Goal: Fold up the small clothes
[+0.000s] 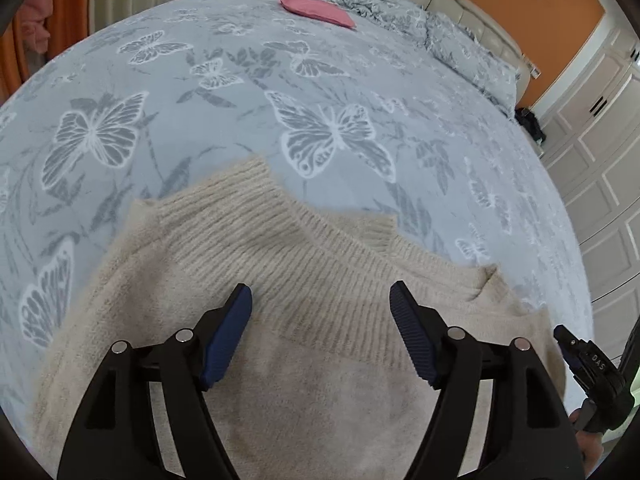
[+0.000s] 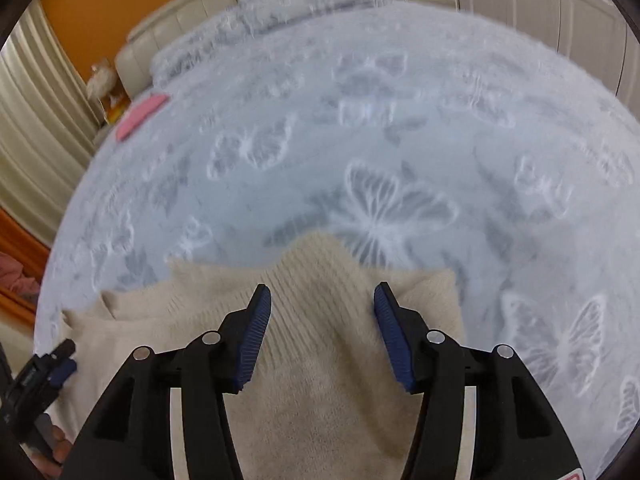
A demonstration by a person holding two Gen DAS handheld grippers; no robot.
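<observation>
Cream knit: a ribbed sweater (image 1: 256,320) lies flat on the bed (image 1: 240,128), directly under and ahead of both grippers as I look down through the wrist cameras.
Left gripper: the left gripper (image 1: 320,300) hangs over the sweater with its blue pads spread wide and nothing between them; I cannot tell whether they touch the knit.
Right gripper: the right gripper (image 2: 322,300) is likewise spread apart and empty above the same garment (image 2: 304,340); this view is blurred, so fine detail is lost.
Lie of the garment: in the left view the ribbed band runs across the frame from upper left to lower right, with a ribbed cuff or collar end jutting at the far right edge; I judge the long axis to run side to side across both grippers.
Nearer hand: each gripper sits over its own half, the right one showing at the left view's right rim (image 1: 588,364), the left one at the right view's left rim (image 2: 48,364); neither is clearly closer.
Coming move, my judgement: each gripper needs a near edge to pinch, then carry it forward over the ribbing.
Elsewhere on the bed: a pink folded item (image 1: 316,10) rests well apart, near the pillows (image 1: 460,40).
Writing: small letters on the right gripper's body read roughly "DAS"; nothing else legible.
</observation>
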